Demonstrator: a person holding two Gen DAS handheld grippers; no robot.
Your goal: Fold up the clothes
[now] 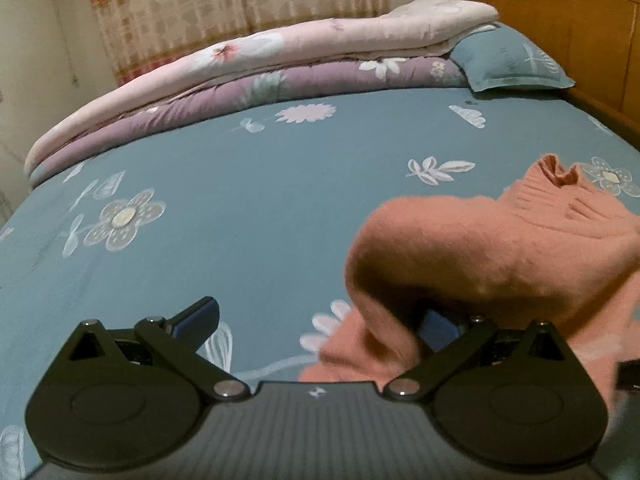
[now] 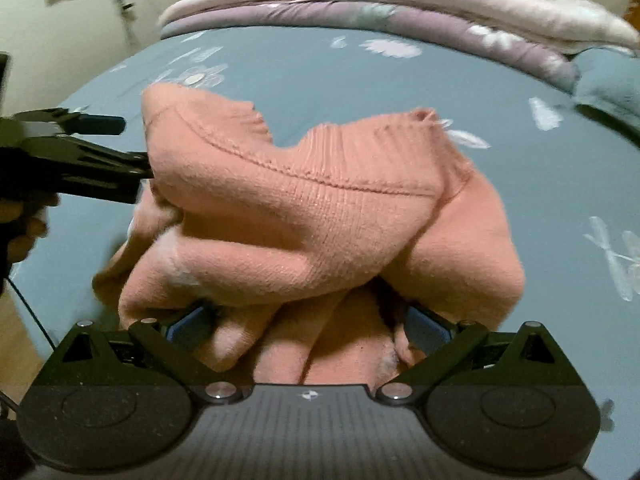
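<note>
Two stacked quilts (image 1: 248,80) behind bunched sweater (image 2: 304,216), tongs (image 2: 308,328) perhaps buried.

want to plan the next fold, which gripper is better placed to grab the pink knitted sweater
Right. The right gripper has the pink knitted sweater bunched between its open fingers. The left gripper is open at the sweater's edge, one finger over bare blue floral bedsheet.

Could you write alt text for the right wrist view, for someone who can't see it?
A rumpled salmon-pink knit sweater fills the view, bunched over the right gripper, whose fingers stand spread. The left gripper reaches in from the left edge to the sweater. Behind is a blue flowered bedsheet with folded quilts.
</note>
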